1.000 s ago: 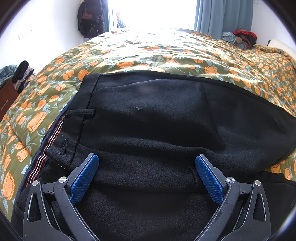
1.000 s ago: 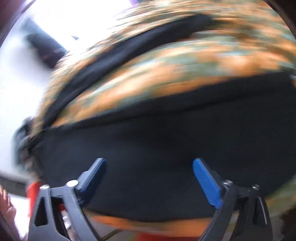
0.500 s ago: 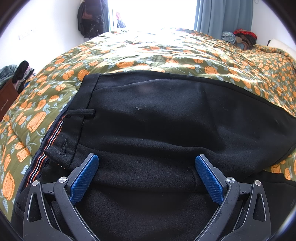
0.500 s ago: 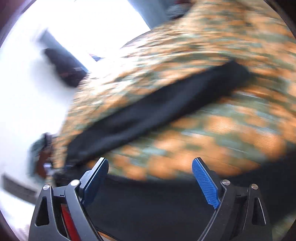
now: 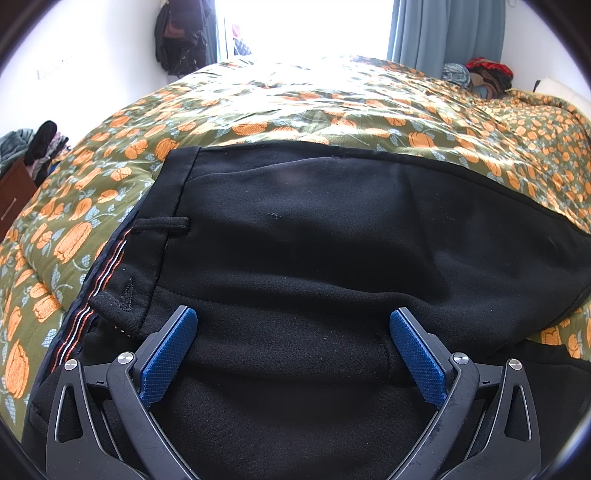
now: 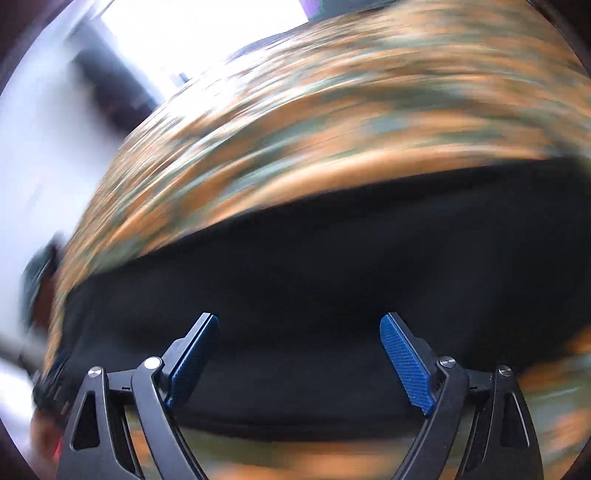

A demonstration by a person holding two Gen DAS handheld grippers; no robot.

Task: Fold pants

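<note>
Black pants [image 5: 314,236] lie spread on a bed with an olive and orange flowered cover [image 5: 332,103]. The waistband with a belt loop [image 5: 160,226] and orange-striped lining is at the left. My left gripper [image 5: 291,317] is open and empty, its blue pads just over the black cloth near the waist. In the right wrist view the picture is blurred by motion: my right gripper [image 6: 299,321] is open and empty above a wide black stretch of the pants [image 6: 332,277], with the flowered cover [image 6: 332,110] beyond.
A bright window with blue curtains [image 5: 443,33] is behind the bed. Dark clothes hang on the wall [image 5: 181,33] at the back left. A pile of clothes [image 5: 480,75] lies at the bed's far right. A wooden dresser [image 5: 14,199] stands at the left.
The left gripper has stayed still over the waist. The right gripper has swung quickly; its view went from pants to mostly bed cover and back to the pants.
</note>
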